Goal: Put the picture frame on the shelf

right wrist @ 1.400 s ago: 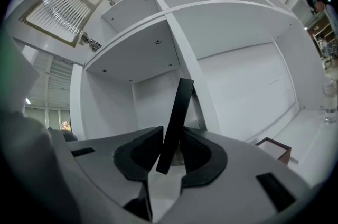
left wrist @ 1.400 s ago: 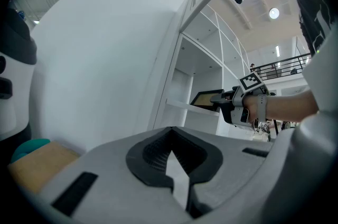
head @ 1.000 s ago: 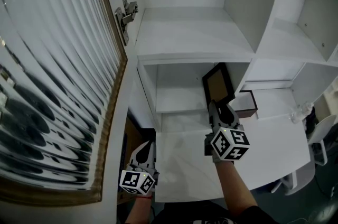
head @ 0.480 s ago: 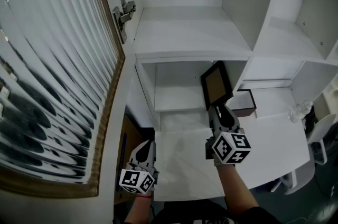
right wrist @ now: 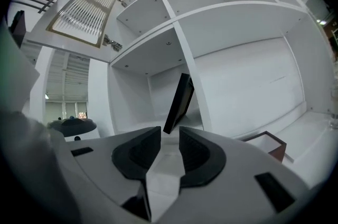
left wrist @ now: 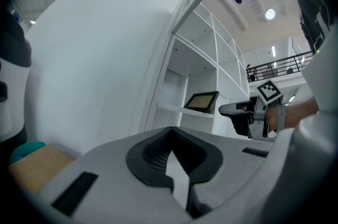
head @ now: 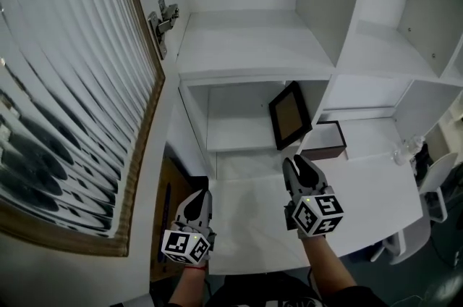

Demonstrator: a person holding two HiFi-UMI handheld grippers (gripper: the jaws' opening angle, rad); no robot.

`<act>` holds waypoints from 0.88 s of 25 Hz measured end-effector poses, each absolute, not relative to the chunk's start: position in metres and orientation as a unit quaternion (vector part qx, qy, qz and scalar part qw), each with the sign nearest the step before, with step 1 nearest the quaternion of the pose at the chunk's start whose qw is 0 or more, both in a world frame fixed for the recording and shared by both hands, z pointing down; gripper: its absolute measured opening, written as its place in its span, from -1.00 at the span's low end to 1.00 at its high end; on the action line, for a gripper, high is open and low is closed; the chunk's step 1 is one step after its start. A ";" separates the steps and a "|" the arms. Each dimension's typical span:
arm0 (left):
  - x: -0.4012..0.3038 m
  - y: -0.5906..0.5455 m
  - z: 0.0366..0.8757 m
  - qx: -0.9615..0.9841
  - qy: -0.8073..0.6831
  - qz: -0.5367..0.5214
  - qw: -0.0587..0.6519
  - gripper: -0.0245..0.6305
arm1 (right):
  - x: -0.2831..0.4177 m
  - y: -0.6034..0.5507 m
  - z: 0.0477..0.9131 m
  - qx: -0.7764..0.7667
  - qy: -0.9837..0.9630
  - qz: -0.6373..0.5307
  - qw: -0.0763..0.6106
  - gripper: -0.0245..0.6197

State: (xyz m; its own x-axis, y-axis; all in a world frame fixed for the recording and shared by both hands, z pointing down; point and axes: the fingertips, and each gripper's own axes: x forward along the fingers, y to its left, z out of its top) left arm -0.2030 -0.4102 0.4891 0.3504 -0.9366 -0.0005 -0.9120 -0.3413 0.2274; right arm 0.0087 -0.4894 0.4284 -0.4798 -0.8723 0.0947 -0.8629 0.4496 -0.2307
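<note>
The black picture frame [head: 288,115] with a tan inside stands on the lower shelf board [head: 231,137], tilted against the compartment's right wall. It also shows in the left gripper view [left wrist: 202,101], and edge-on in the right gripper view [right wrist: 178,104]. My right gripper [head: 298,166] hangs below and in front of the frame, apart from it. Its jaws [right wrist: 169,138] are opening and nothing is between them. My left gripper [head: 197,200] is low at the left, shut and empty [left wrist: 170,130].
A brown open box [head: 325,141] sits on the white desk [head: 362,190] just right of the frame's compartment. An open cabinet door with ribbed glass [head: 65,95] fills the left side, its hinge [head: 165,14] above. More white shelf compartments [head: 391,45] rise at the right.
My right gripper has come off the frame and drawn back toward me. The frame stays leaning in the shelf compartment. The left gripper has hardly moved.
</note>
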 end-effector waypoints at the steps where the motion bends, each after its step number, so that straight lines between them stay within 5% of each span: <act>1: -0.202 -0.410 0.488 0.817 -0.565 -0.065 0.092 -0.92 | 0.009 -0.486 0.429 -0.505 0.855 -0.118 0.016 -0.65; 7: -0.195 -0.409 0.480 0.821 -0.560 -0.065 0.083 -0.92 | 0.018 -0.469 0.428 -0.492 0.867 -0.081 0.000 -0.86; 22: -0.196 -0.404 0.465 0.821 -0.565 -0.062 0.060 -0.92 | 0.058 -0.445 0.438 -0.501 0.863 -0.067 -0.003 -0.91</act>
